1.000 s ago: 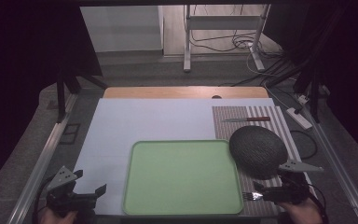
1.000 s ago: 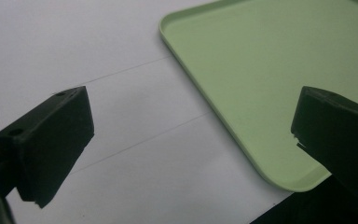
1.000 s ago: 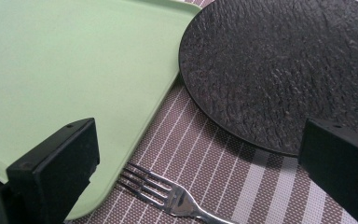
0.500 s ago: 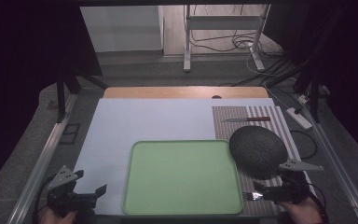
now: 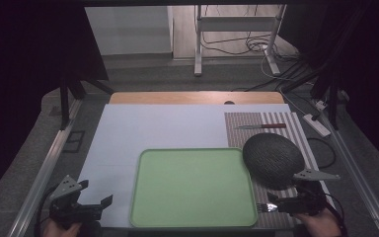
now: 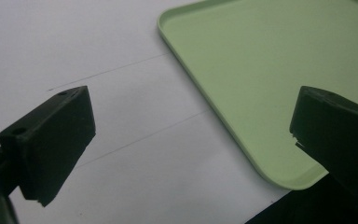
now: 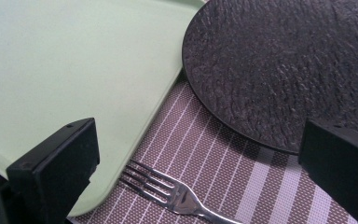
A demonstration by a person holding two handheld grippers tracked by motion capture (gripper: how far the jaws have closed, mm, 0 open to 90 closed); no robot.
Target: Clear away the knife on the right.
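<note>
A light green tray (image 5: 192, 187) lies at the front middle of the white table sheet (image 5: 153, 128). A dark textured round plate (image 5: 273, 159) rests on the striped placemat (image 5: 276, 123), its edge over the tray's right rim (image 7: 168, 88). A metal fork (image 7: 177, 193) lies on the mat just below my right gripper (image 7: 196, 158), whose jaws stand wide apart; in the high view the fork (image 5: 265, 208) sits at the front right beside that gripper (image 5: 301, 200). My left gripper (image 5: 86, 205) hovers open at the front left, over the sheet beside the tray's corner (image 6: 279, 172).
A knife with a red handle (image 5: 261, 126) lies at the far end of the placemat. A wooden board edge (image 5: 197, 97) runs along the table's back. Metal rails border both sides, and cables (image 5: 325, 148) trail off the right.
</note>
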